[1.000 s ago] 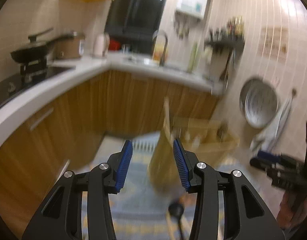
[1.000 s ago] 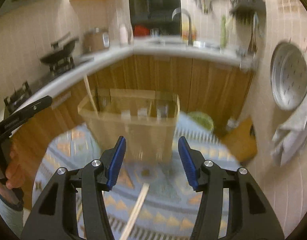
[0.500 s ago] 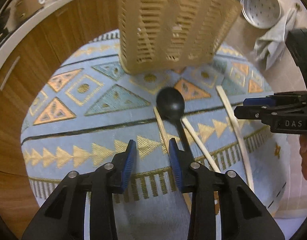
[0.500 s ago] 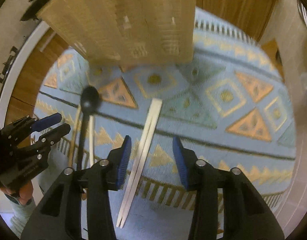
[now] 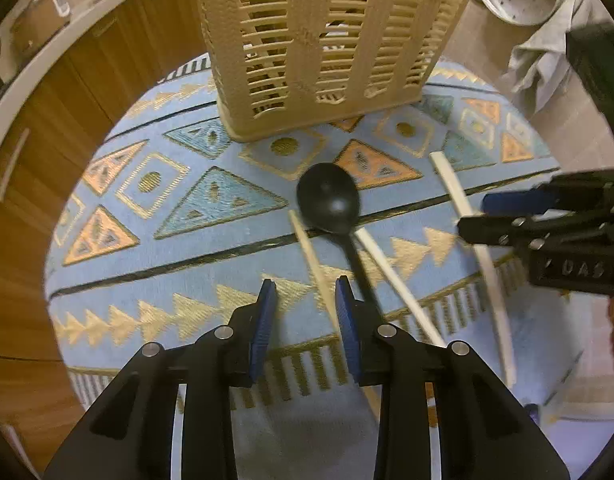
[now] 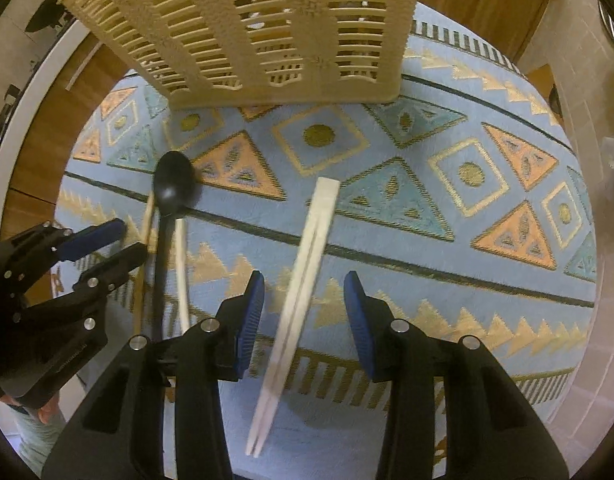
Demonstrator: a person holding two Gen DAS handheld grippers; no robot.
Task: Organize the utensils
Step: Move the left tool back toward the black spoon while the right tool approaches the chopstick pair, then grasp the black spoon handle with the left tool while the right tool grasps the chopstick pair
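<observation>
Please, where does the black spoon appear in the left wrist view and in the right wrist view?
Left wrist view: black spoon at centre, its handle running down behind the left gripper.
Right wrist view: black spoon at left.
Shared landmark: the beige basket at top.

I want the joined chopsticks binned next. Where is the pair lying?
In the right wrist view, the joined chopsticks lie on the patterned rug between the right tongs, right of the black spoon, before the basket.
</observation>
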